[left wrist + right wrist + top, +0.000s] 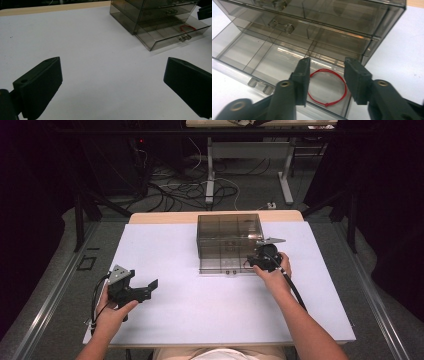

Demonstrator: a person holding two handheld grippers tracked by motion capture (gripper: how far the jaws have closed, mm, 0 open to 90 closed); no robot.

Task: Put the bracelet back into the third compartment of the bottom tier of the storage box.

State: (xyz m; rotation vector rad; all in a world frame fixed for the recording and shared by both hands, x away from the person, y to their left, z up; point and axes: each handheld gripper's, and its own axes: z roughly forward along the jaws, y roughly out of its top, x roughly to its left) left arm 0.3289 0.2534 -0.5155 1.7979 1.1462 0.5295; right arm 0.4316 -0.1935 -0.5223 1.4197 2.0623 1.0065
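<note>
Black claws (325, 82) w/ brass screws, grey triangular plates, black cables

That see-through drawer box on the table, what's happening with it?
A person works at a white table with a hand-held gripper in each hand. The smoky clear drawer box has its bottom drawer pulled out, and a red string loop lies in one of its compartments. The right gripper hangs just over that loop, jaws parted and not pinching it. The left gripper waits wide open over bare table, away from the box.
</note>
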